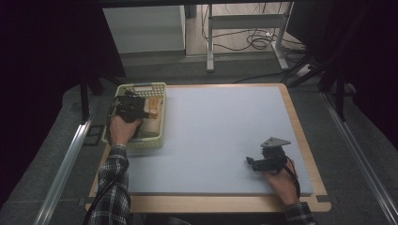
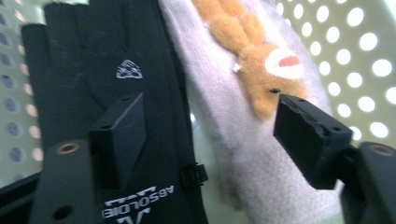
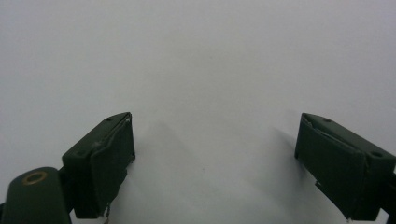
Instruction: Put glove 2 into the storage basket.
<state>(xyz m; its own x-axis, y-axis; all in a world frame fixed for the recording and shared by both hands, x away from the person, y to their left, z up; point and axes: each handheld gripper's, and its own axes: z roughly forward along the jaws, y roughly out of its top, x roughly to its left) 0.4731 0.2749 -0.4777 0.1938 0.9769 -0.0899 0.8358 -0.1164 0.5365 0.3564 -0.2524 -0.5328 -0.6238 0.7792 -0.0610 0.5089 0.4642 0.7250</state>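
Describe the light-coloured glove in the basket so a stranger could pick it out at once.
Look to the pale green perforated basket at the table's near-left corner, where the left tool hovers open. Two gloves lie inside: the pale knit glove beside a black fingerless glove. Only the pale one bears a fuzzy tan animal face.

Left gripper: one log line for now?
left gripper open over basket | black glove, pale glove inside | right gripper open, idle
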